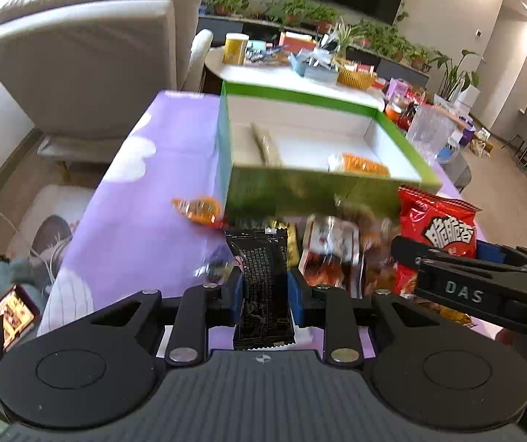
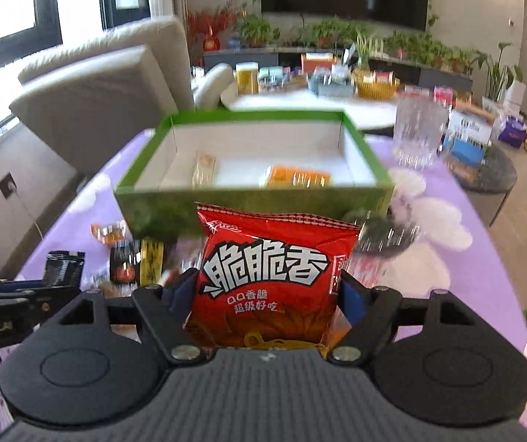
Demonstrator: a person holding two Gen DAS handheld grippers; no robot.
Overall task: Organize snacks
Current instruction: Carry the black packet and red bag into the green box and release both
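Observation:
My left gripper [image 1: 264, 287] is shut on a black snack packet [image 1: 263, 276], held above the purple tablecloth in front of the green box [image 1: 281, 191]. My right gripper [image 2: 265, 291] is shut on a red snack bag [image 2: 274, 276] with white characters; the bag also shows in the left wrist view [image 1: 440, 228]. The green box [image 2: 226, 206] has a white inside holding a pale stick packet [image 1: 265, 143] and an orange packet [image 1: 362, 164]. A pile of loose snacks [image 1: 337, 246] lies in front of the box.
An orange wrapped sweet [image 1: 199, 208] lies left of the box on the purple cloth [image 1: 134, 221]. A clear glass [image 2: 416, 132] stands right of the box. A beige armchair [image 1: 90, 62] stands at the left. A white table [image 1: 281, 73] with clutter is behind.

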